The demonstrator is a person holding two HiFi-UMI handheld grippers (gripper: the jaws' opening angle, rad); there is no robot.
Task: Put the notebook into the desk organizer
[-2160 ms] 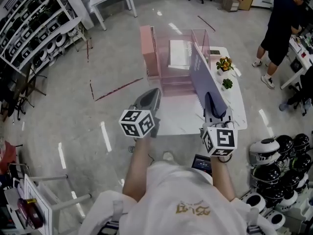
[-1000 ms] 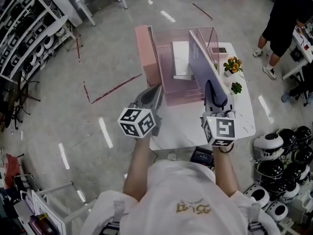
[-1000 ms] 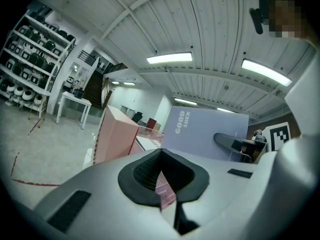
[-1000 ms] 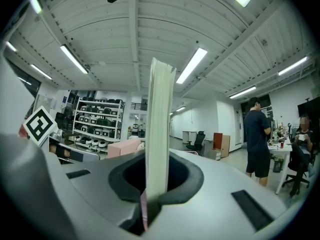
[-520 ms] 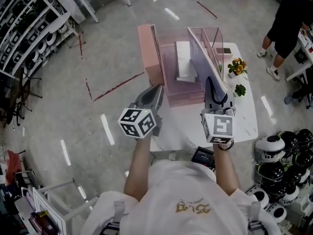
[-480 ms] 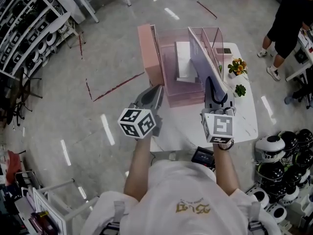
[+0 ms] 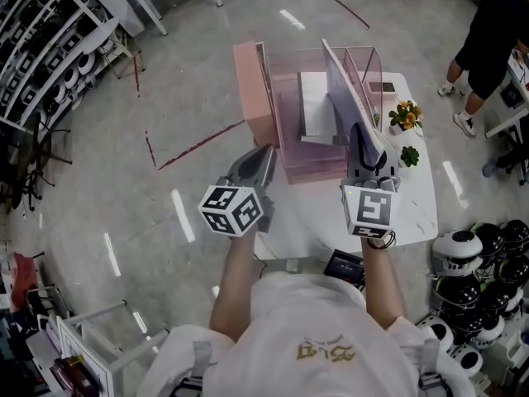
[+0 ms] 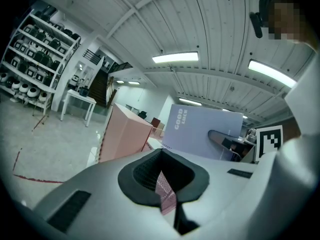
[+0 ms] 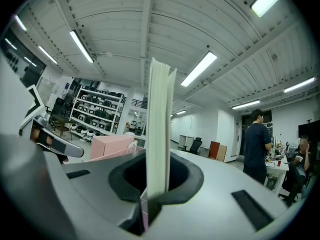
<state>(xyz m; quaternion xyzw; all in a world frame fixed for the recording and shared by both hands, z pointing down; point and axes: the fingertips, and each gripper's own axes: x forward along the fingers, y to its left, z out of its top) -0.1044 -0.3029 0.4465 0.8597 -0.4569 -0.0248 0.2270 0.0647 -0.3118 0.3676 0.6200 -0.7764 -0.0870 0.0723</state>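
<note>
Found right gripper (image 7: 361, 141) clamped almost shut on the near edge of the notebook (image 7: 341, 85). Held upright on edge, lavender cover facing left, above the right-hand part of the pink desk organizer (image 7: 252, 89), at the far left corner of the white table (image 7: 413, 201). Cannot tell whether touching the clear dividers. Noted left gripper (image 7: 263, 154) closed on nothing, hovering near the organizer's near left corner. Logged two small potted plants (image 7: 405, 114) along the table's right edge.
</note>
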